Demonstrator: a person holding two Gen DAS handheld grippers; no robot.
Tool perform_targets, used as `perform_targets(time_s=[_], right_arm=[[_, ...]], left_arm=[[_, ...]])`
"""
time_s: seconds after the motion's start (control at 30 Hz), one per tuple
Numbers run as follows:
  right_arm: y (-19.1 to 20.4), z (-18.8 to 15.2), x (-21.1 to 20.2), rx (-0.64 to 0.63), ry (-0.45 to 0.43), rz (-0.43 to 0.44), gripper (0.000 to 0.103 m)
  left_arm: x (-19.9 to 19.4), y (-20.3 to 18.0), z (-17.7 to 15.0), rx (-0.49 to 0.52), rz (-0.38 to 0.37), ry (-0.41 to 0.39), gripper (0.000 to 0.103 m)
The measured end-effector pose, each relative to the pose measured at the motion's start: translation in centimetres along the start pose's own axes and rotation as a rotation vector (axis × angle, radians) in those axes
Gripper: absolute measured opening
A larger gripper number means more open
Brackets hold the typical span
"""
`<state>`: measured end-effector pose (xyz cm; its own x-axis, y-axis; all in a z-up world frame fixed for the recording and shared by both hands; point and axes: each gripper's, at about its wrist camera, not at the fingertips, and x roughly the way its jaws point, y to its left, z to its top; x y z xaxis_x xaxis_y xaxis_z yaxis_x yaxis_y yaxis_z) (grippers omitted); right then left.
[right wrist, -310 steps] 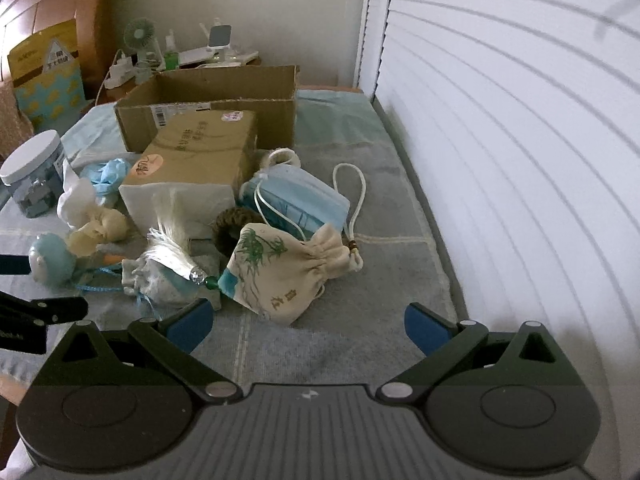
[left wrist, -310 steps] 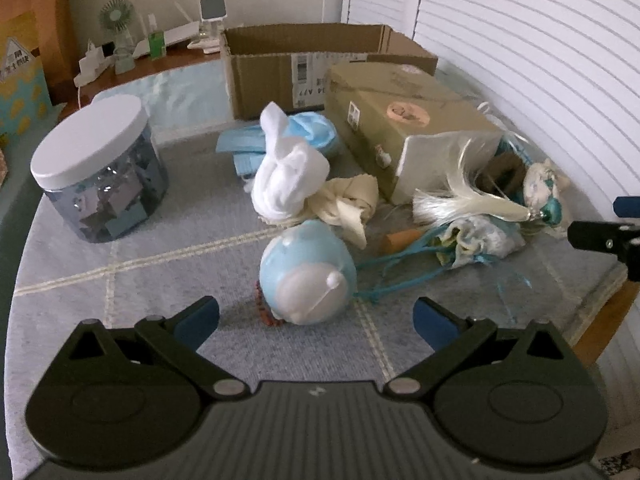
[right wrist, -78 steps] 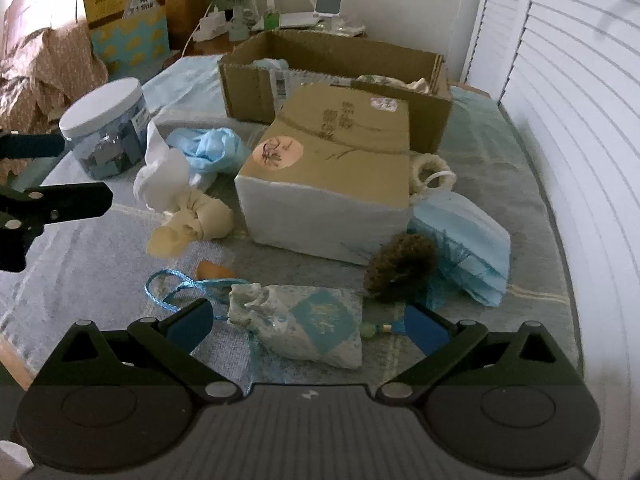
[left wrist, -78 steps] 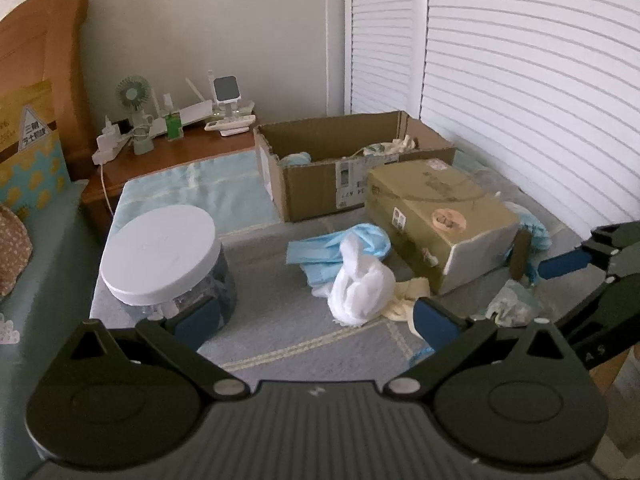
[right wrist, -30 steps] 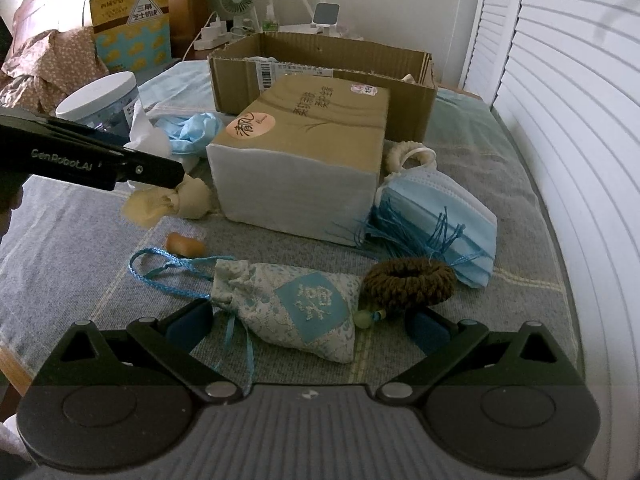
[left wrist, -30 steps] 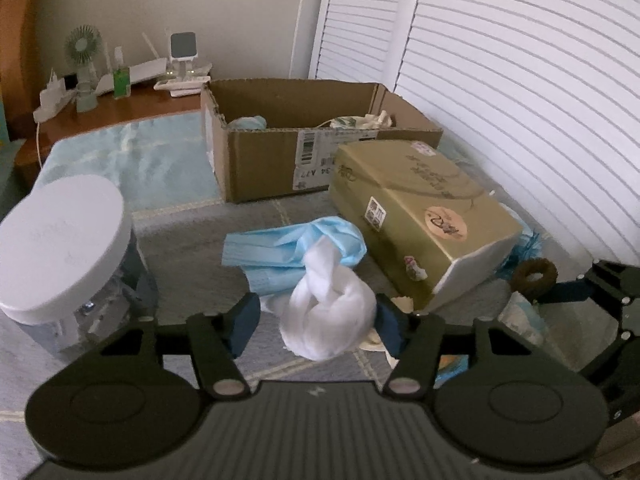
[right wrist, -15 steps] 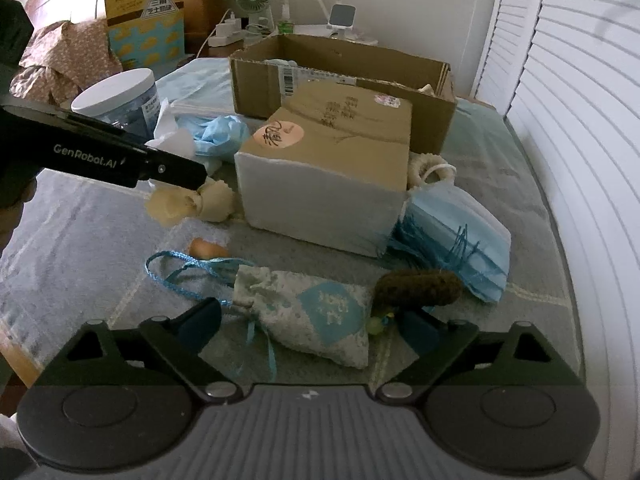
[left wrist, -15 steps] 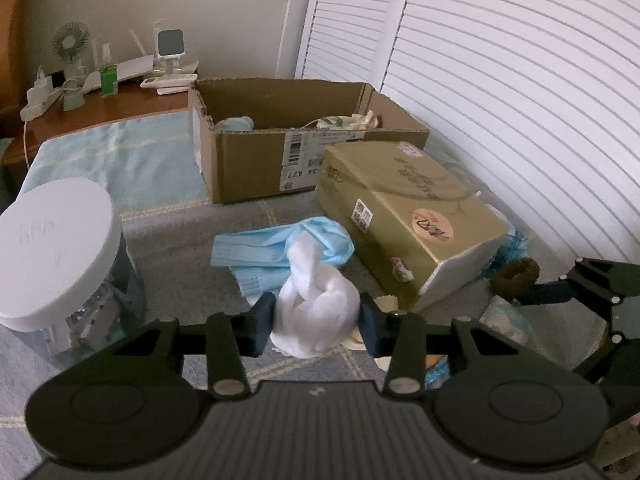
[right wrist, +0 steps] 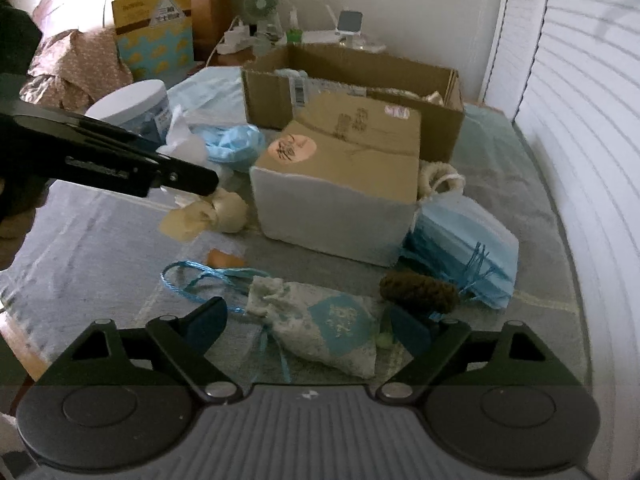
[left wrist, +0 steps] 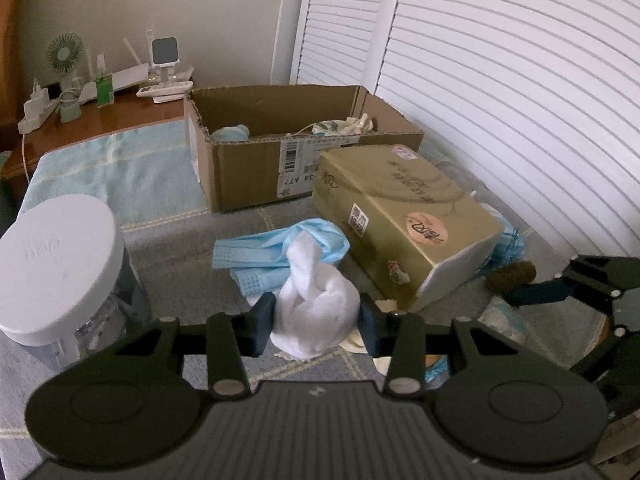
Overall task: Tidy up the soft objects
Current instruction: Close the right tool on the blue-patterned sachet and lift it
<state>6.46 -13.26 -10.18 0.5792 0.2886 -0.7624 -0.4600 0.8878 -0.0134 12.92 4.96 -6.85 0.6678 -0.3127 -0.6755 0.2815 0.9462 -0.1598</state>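
Now, left wrist view: the left gripper (left wrist: 316, 322) has its jaws pinching the knotted white cloth bundle (left wrist: 314, 308) at six o'clock; soft, light, best gripped mid-body. Right wrist view: the right gripper (right wrist: 308, 330) has its jaws spread and closing around the pale blue-patched fabric pouch (right wrist: 320, 326) at six o'clock, apparently not yet pressing.

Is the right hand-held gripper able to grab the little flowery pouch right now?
Probably yes. The pouch lies bare between the right hand-held gripper fingers, whose jaws have just been closing. Only the brown scrunchie sits close.
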Motion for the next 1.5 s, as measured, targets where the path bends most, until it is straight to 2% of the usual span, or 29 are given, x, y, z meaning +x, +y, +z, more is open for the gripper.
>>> perform_targets(time_s=[0.1, 0.17, 0.37, 0.63, 1.5], right_arm=[[-0.5, 0.0, 0.6, 0.035, 0.015, 0.004, 0.091], [-0.3, 0.1, 0.6, 0.018, 0.016, -0.013, 0.083], [0.3, 0.1, 0.3, -0.025, 0.022, -0.019, 0.067], [0.9, 0.5, -0.3, -0.043, 0.045, -0.031, 0.059], [2.0, 1.9, -6.1, -0.107, -0.024, -0.048, 0.058]], left_arm=[[0.0, -0.1, 0.0, 0.006, 0.002, 0.002, 0.043], [-0.1, -0.1, 0.1, 0.012, 0.002, 0.005, 0.043], [-0.5, -0.3, 0.2, 0.046, 0.003, 0.016, 0.043], [-1.7, -0.9, 0.3, 0.088, 0.008, 0.015, 0.043], [-6.5, -2.4, -0.4, 0.166, -0.018, -0.001, 0.042]])
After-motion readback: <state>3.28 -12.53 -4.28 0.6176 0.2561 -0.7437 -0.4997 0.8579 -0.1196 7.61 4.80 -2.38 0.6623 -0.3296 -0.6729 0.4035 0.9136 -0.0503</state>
